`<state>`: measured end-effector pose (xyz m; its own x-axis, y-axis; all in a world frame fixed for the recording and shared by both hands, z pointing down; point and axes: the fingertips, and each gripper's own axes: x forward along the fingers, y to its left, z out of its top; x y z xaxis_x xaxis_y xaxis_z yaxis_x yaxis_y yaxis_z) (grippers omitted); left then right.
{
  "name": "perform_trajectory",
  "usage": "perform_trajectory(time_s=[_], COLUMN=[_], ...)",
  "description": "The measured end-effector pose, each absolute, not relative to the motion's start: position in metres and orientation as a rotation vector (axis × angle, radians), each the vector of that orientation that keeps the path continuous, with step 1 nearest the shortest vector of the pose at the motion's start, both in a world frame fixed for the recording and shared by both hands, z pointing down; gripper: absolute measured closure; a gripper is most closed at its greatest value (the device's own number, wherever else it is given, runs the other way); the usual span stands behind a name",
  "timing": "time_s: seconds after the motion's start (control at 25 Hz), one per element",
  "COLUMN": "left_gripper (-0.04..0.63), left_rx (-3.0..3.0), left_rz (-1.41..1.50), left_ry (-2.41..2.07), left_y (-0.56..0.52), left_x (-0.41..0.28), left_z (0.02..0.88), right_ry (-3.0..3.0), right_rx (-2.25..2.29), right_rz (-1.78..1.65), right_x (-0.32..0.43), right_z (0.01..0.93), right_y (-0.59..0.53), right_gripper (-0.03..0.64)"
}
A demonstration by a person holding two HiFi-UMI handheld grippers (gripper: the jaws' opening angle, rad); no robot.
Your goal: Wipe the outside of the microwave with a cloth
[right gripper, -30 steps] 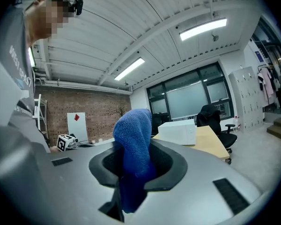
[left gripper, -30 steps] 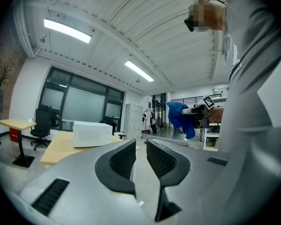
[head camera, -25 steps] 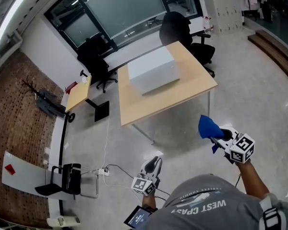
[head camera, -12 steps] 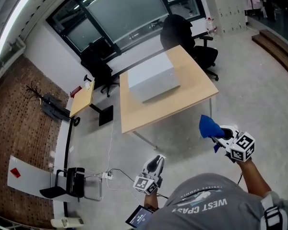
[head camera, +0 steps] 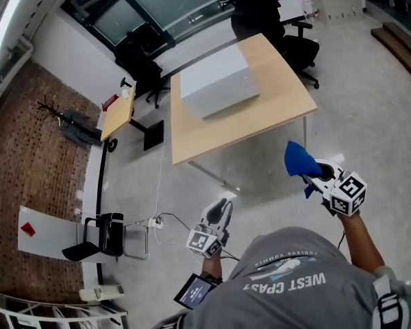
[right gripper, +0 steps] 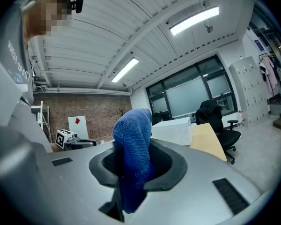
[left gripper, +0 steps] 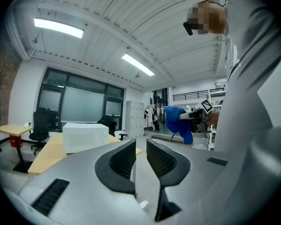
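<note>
A white microwave (head camera: 216,81) stands on a light wooden table (head camera: 281,105) some way ahead of me; it also shows in the left gripper view as the microwave (left gripper: 84,136). My right gripper (head camera: 307,172) is held out level at the right, shut on a blue cloth (head camera: 297,160). In its own view, the cloth (right gripper: 133,149) bunches up between the jaws and hides part of the microwave (right gripper: 173,130). My left gripper (head camera: 222,205) is lower left, over the floor. Its jaws stand a narrow gap apart around nothing.
Black office chairs (head camera: 260,16) stand behind the table, with another chair (head camera: 140,53) to the left. A small desk (head camera: 116,112) is at the left. A power strip and cables (head camera: 157,223) lie on the floor near a black chair (head camera: 103,242).
The table and microwave have drawn nearer and shifted up in the head view as I walk toward them. Both grippers keep their pose, and the cloth stays gripped.
</note>
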<state>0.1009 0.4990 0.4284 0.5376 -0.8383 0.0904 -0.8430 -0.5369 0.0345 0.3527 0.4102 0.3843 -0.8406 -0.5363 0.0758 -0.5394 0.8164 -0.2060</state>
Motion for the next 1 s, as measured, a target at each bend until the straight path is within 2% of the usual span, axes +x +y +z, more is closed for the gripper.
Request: perform_trajectory(time_s=[0.4, 1.0], left_gripper=[0.508, 0.508], left_rx=[2.672, 2.75], left_rz=[0.117, 0.071], left_ry=[-1.395, -1.212], left_y=[0.429, 0.252], left_x=[0.059, -0.09], left_z=[0.466, 0.469], right_ry=[-2.904, -2.821], right_rx=[0.954, 1.1], right_rz=[0.418, 0.443], right_x=[0.319, 0.164], right_z=[0.423, 0.42], right_y=[0.348, 0.207], right_gripper=[0.523, 0.523])
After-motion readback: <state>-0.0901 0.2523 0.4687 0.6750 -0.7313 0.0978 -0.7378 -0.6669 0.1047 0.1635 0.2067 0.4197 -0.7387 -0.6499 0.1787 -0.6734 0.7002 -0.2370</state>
